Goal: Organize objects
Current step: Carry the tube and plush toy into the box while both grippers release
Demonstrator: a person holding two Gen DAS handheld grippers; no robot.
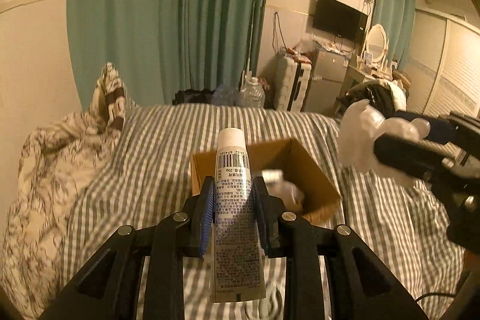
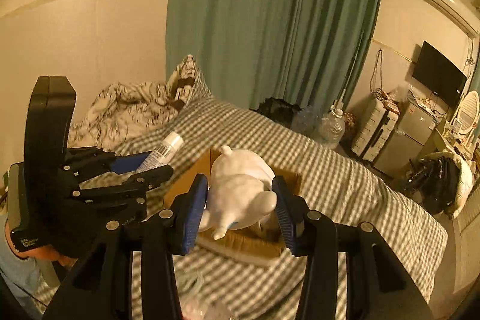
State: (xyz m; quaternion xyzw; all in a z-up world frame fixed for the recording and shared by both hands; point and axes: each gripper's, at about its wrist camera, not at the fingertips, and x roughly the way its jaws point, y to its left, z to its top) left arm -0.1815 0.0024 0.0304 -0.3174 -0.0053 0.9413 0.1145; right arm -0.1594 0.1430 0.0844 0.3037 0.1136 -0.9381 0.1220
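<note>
My left gripper is shut on a white tube with a barcode and a white cap, held upright above the striped bed, just in front of an open cardboard box. In the right wrist view the left gripper and its tube show at left. My right gripper is shut on a white animal figurine, held over the box. The figurine also shows at right in the left wrist view. White items lie inside the box.
The grey-striped bed sheet fills the scene. A crumpled patterned duvet lies at the left. Green curtains hang behind. A suitcase, a small fridge, water bottles and a vanity stand beyond the bed.
</note>
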